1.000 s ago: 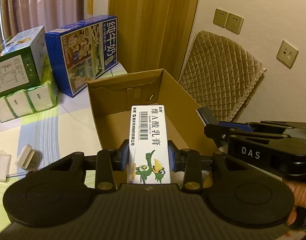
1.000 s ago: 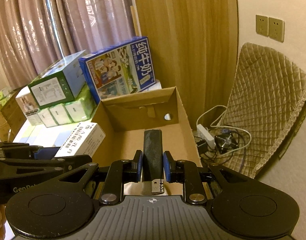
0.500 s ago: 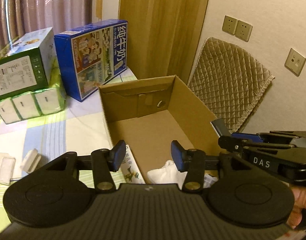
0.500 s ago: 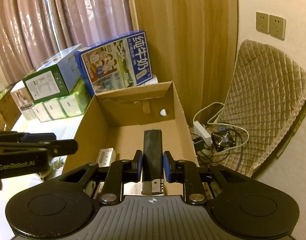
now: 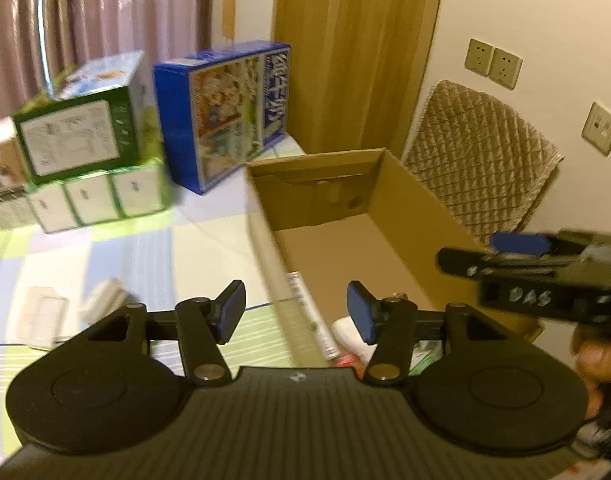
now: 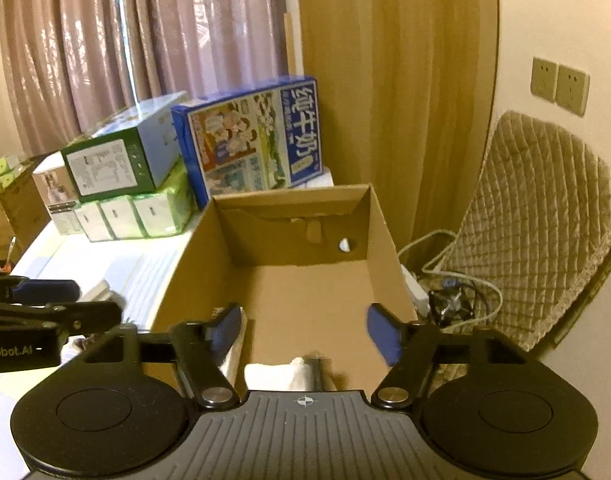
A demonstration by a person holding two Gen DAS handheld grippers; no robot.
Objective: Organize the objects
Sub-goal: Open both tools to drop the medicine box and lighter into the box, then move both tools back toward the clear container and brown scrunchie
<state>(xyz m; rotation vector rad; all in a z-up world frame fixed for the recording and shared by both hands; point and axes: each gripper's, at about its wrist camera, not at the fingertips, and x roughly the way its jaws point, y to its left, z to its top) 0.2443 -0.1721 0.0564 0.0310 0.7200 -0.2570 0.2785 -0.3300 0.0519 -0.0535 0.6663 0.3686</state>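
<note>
While both sets of blue-padded jaws stand spread and empty, the left hand-held gripper hangs over the near left wall of the cardboard box and the right hand-held gripper over its near end. Inside, a white carton lies lengthwise along that wall beside crumpled white paper. Beyond stands a glossy blue milk carton.

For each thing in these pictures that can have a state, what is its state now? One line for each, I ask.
left gripper: open, holds nothing.
right gripper: open, holds nothing.
cardboard box: open at top, several items at its near end.
white ointment box: lies inside the cardboard box, against its left wall.
blue milk carton: closed, stands upright.
curtain: drawn shut.
</note>
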